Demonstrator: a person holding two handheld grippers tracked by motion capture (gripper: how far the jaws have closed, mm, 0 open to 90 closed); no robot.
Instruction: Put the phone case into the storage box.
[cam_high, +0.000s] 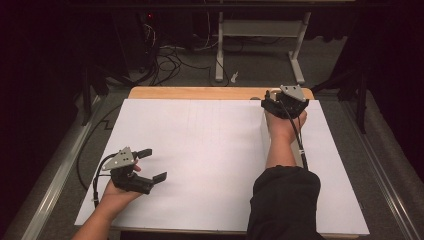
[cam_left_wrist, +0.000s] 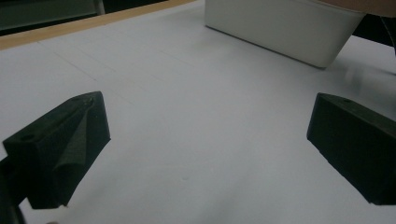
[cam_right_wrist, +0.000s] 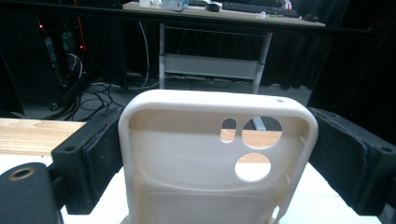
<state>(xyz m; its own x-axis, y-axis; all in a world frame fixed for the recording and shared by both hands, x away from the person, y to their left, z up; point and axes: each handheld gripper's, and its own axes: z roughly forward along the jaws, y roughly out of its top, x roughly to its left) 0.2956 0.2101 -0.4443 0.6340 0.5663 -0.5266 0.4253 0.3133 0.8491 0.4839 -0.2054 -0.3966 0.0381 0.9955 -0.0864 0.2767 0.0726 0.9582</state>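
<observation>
**Phone case clamped at the far edge**

Phone case (cam_right_wrist: 217, 163) stands upright between the right hand-held gripper (cam_high: 283, 102)'s jaws, pinched by its long sides so the camera holes stay free, near the desk (cam_high: 200, 93)'s far edge. The left hand-held gripper (cam_high: 148, 165) waits spread and empty over the white sheet (cam_high: 200, 150), likely ready to help.
</observation>
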